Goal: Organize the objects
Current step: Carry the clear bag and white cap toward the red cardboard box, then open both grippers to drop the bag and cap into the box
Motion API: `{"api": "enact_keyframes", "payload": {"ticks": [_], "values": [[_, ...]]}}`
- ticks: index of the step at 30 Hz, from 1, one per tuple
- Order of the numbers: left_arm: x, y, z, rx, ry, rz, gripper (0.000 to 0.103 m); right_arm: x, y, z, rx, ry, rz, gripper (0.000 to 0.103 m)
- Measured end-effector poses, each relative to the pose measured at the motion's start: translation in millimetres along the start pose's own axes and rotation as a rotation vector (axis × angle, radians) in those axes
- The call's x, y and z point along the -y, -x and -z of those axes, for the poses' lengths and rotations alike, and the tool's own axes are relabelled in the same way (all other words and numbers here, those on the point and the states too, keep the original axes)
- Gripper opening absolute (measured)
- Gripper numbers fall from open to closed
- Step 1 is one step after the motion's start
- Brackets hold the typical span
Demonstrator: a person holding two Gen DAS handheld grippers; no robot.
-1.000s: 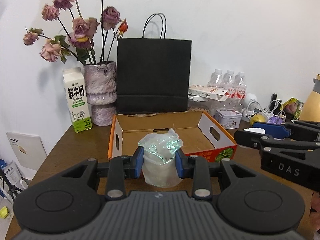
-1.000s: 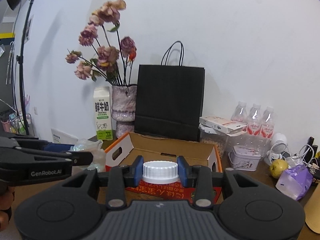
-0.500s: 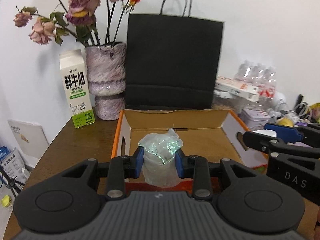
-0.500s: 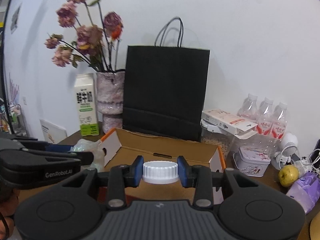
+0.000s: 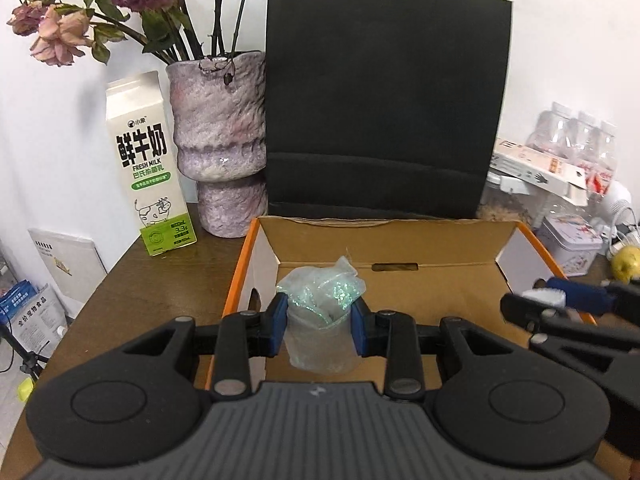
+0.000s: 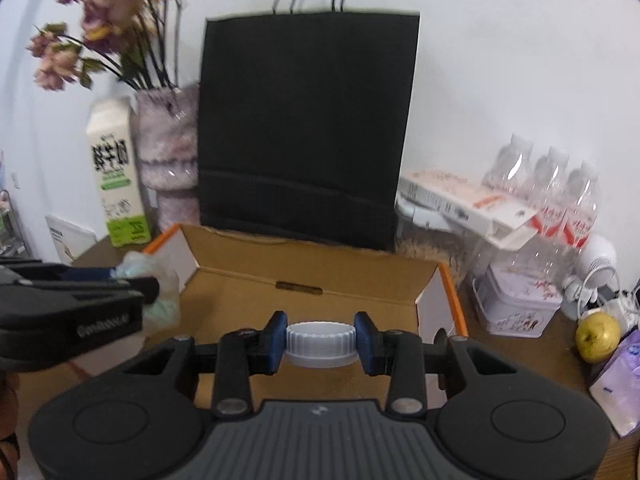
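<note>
My left gripper [image 5: 319, 328] is shut on a clear plastic cup stuffed with crinkled greenish film [image 5: 320, 320] and holds it over the front left of an open cardboard box with orange edges [image 5: 400, 280]. My right gripper [image 6: 321, 342] is shut on a white ribbed screw cap [image 6: 321, 343] and holds it over the front of the same box [image 6: 320, 280]. The right gripper also shows in the left wrist view [image 5: 540, 300], and the left gripper in the right wrist view [image 6: 132, 288] with the cup [image 6: 160, 300].
Behind the box stand a black paper bag [image 5: 380, 112], a purple vase with dried roses [image 5: 220, 152] and a milk carton [image 5: 148, 176]. To the right are water bottles [image 6: 560, 192], a white tin [image 6: 516, 300], a yellow-green apple [image 6: 598, 336] and a purple pack [image 6: 624, 380].
Both grippers have moved forward and over the box, which now looks larger and closer. Each still holds its object; the right view is blurred by motion.
</note>
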State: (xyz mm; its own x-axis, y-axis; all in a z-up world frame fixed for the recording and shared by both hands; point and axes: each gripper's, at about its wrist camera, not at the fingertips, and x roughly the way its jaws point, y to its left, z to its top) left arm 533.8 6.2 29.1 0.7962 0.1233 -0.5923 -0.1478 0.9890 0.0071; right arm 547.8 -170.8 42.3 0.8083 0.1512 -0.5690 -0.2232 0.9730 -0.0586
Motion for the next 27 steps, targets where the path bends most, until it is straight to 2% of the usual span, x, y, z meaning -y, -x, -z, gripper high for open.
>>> {"api": "enact_keyframes", "payload": {"ticks": [9, 14, 15, 17, 19, 20, 22, 27], "values": [[7.7, -29.3, 0.0, -0.014, -0.012, -0.036, 0.033, 12.5, -44.0, 10.9, -0.063, -0.035, 0.004, 0.035], [9.8, -33.7, 1.4, -0.009, -0.023, -0.042, 0.042, 20.1, -58.0, 16.8, -0.105, -0.057, 0.010, 0.035], [9.8, -33.4, 1.7, -0.003, -0.027, -0.041, 0.046, 21.2, -58.2, 17.8, -0.106, -0.062, 0.009, 0.038], [9.6, -32.3, 2.2, 0.008, -0.031, -0.041, 0.058, 22.1, -57.2, 19.1, -0.103, -0.064, 0.009, 0.055], [7.6, -29.4, 2.5, 0.030, -0.018, -0.038, 0.096, 22.9, -55.3, 19.7, -0.092, -0.065, 0.007, 0.079], [6.7, -27.2, 2.9, 0.050, -0.010, -0.041, 0.103, 23.0, -54.3, 19.9, -0.088, -0.066, 0.012, 0.084], [6.0, -22.7, 3.7, 0.088, -0.002, -0.049, 0.103, 24.3, -52.7, 20.0, -0.082, -0.072, 0.014, 0.088], [5.7, -19.1, 2.6, 0.086, 0.001, -0.047, 0.103, 27.7, -49.2, 20.4, -0.079, -0.094, 0.015, 0.091]]}}
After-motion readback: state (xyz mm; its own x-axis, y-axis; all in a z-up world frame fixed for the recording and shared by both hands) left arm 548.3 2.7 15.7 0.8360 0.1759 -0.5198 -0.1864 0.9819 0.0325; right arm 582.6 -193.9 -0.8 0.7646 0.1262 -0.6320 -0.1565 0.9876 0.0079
